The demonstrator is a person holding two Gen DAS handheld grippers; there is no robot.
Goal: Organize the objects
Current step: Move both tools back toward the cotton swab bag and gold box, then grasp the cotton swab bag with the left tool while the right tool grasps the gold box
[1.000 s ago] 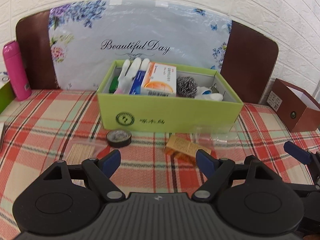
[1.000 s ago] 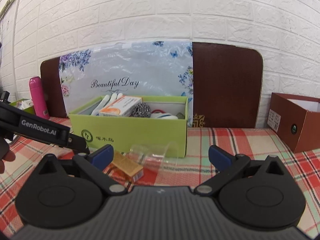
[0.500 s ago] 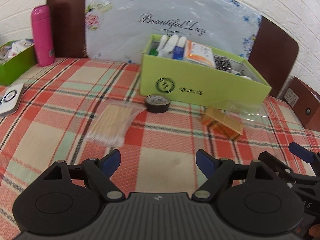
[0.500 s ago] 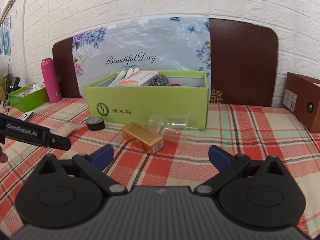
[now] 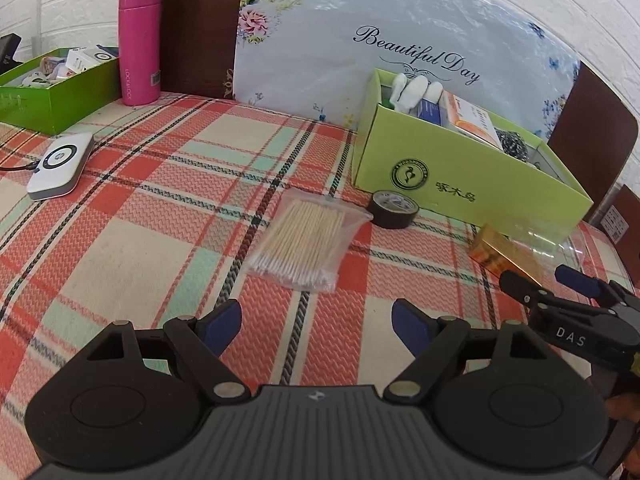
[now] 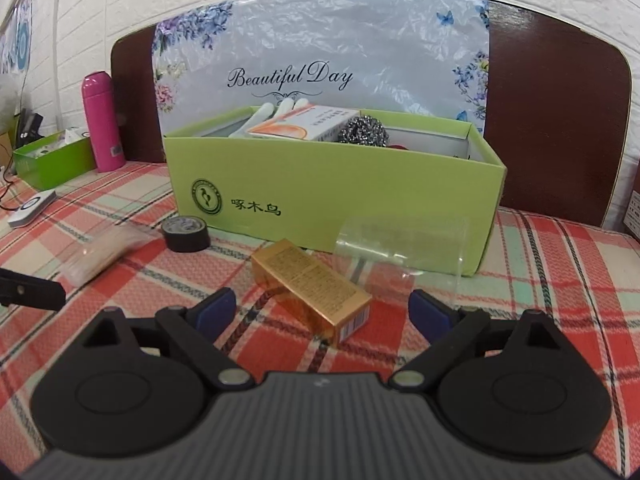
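White brick wall and a dark headboard draped with a floral "Beautiful Day" sheet back a surface covered in red plaid cloth (image 5: 168,184). On it stands an open lime-green box (image 6: 332,196) holding white gloves (image 6: 280,110), an orange-and-white carton (image 6: 308,124) and a steel scouring ball (image 6: 362,130); its right end looks mostly bare. Outside it, near its front wall, lie a roll of black tape (image 6: 186,234), a gold carton (image 6: 312,286) and a clear plastic cup (image 6: 400,248) on its side. A bag of cotton swabs (image 5: 304,240) lies just beside the tape. Far left, a darker green box (image 5: 56,88) holds small packets, next to a pink flask (image 5: 140,40) and a white device (image 5: 60,166). The left gripper (image 5: 316,322) hovers wide and empty short of the swabs. The right gripper (image 6: 320,312) is closing, its jaws still apart, with the gold carton's near end between them, untouched.
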